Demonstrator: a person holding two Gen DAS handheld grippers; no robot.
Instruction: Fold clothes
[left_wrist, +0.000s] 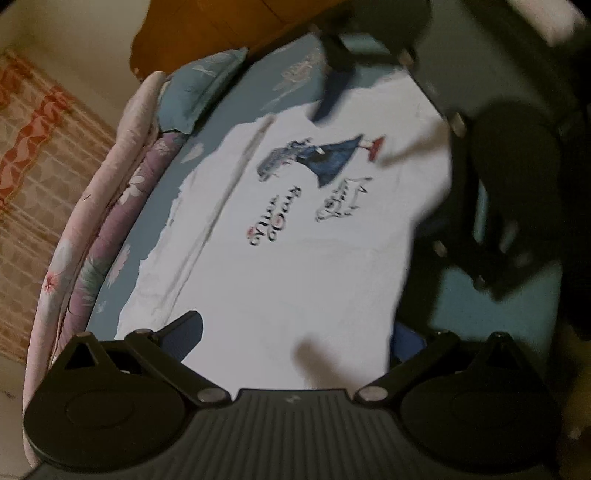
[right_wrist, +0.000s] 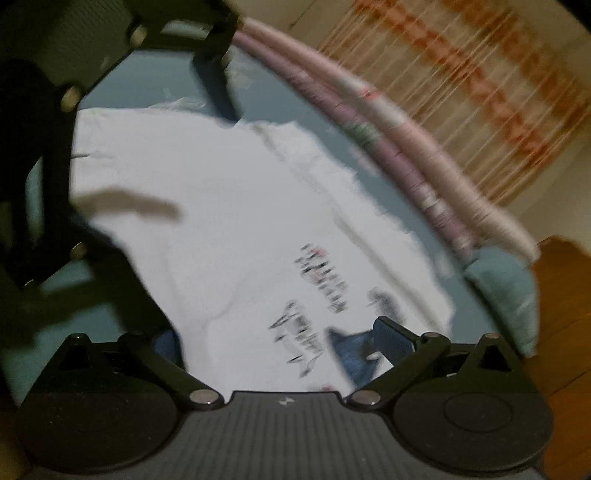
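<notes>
— Where do we stand with the fold?

— Early, we'd judge. The bed (left_wrist: 225, 92), in its blue floral sheet, carries the white T-shirt (left_wrist: 295, 258) spread across its middle, print side up, with no crease or doubled panel we can make out — every fold looks left to do.

— And the shirt itself?

— Mostly flat. Its edge toward the rolled pink quilt (left_wrist: 92, 221) along the bed's side is ragged and rumpled, and a long ridge runs beside that edge. The print (left_wrist: 317, 158) shows a figure in a blue dress with script lettering under it.

— Our tongs?

— Our left gripper (left_wrist: 295, 328) hangs over the hem end, fingers spread wide, nothing between them. Our right gripper (right_wrist: 291, 332) sits over the printed end, also spread apart and holding nothing. The right view is blurred, so whether either finger touches cloth we cannot tell.
</notes>
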